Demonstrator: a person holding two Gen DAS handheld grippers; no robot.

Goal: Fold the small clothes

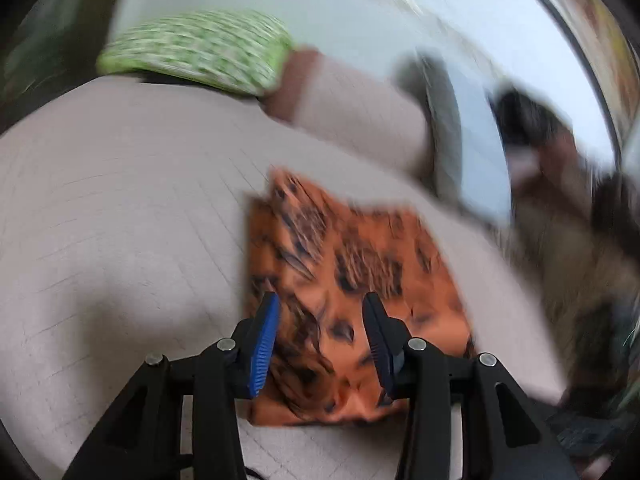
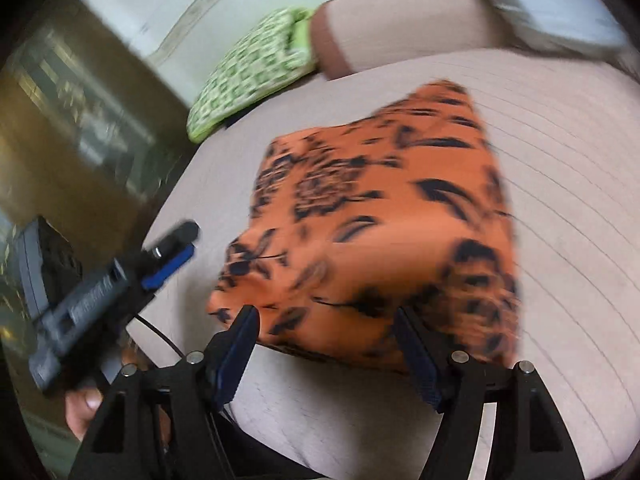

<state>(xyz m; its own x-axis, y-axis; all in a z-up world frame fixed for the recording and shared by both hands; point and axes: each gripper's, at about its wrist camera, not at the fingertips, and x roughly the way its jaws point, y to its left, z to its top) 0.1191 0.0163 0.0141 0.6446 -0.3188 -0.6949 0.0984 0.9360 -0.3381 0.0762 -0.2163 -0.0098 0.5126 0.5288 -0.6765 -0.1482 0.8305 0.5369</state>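
Folded orange floral garment (image 2: 372, 220) lying flat on the beige bed cover (image 1: 120, 220)

It looks already squared into a compact packet; left gripper (image 1: 320, 320) and right gripper (image 2: 328, 332) both hover over its near edge, jaws spread, holding nothing; a green patterned pillow (image 2: 248, 76) sits well behind.

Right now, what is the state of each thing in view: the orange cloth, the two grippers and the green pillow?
Orange cloth: folded into a compact shape, lying on the bed, not held.
Left gripper: open, fingers apart over the cloth's near edge.
Right gripper: open, fingers apart at the cloth's near edge.
Green pillow: lying at the far end of the bed, untouched.
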